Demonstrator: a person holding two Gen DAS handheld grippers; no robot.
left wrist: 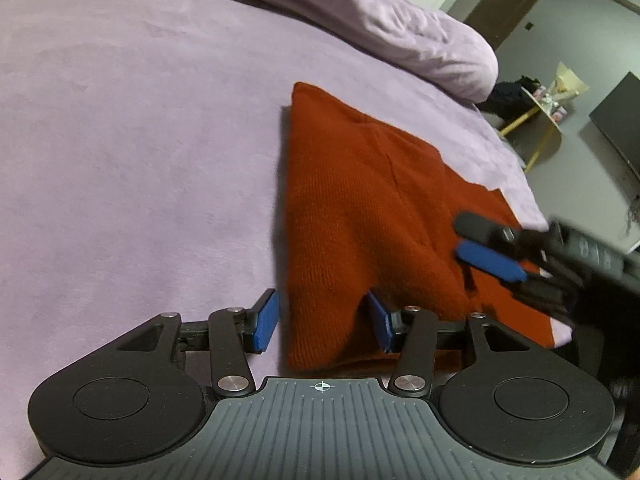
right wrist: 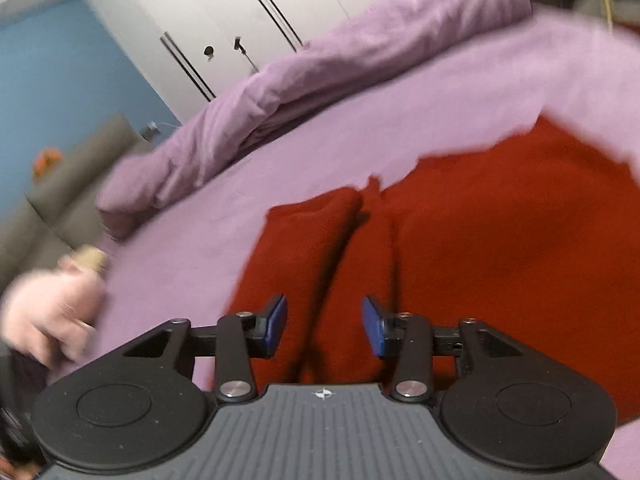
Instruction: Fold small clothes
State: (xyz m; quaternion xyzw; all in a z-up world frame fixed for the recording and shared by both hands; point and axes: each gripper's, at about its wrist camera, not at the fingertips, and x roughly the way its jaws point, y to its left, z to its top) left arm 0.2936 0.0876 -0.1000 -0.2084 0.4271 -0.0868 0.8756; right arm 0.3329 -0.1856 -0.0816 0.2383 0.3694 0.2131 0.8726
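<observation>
A rust-red knitted garment [left wrist: 360, 216] lies on the purple bed, with one part folded over the rest. My left gripper [left wrist: 324, 320] is open, its blue pads on either side of the garment's near left edge, low over it. My right gripper [right wrist: 324, 326] is open and empty, just above the garment [right wrist: 480, 248], over a lengthwise crease. The right gripper also shows in the left wrist view [left wrist: 480, 242], over the garment's right part. The right wrist view is blurred.
The purple bed sheet [left wrist: 140, 160] spreads wide to the left. A bunched purple duvet [left wrist: 380, 24] lies along the far side. The bed's edge is at the right, with a small round table [left wrist: 548, 112] beyond. A hand [right wrist: 52, 312] is at the left.
</observation>
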